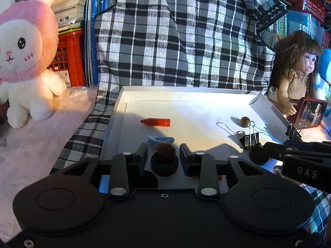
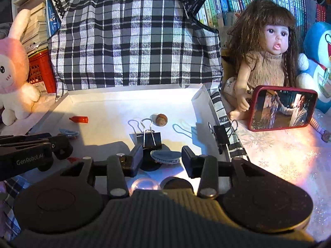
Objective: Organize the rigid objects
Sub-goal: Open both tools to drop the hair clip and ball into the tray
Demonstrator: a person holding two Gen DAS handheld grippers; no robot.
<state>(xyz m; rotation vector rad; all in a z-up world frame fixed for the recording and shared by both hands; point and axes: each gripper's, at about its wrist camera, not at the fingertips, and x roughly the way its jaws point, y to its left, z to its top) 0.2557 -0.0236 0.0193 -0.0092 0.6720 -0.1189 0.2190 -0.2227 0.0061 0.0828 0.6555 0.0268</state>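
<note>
A black binder clip (image 2: 150, 138) stands just ahead of the right gripper (image 2: 162, 159).

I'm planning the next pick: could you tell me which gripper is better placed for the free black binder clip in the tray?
Probably the right gripper: the binder clip stands just ahead of its open fingers, while it lies off to the side of the left gripper.

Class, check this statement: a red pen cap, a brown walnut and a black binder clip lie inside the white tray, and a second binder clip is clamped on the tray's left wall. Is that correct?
Not quite. The second binder clip is clamped on the right wall of the white tray, as the right wrist view shows. The red pen cap, the walnut and the other binder clip do lie inside the tray.
</note>
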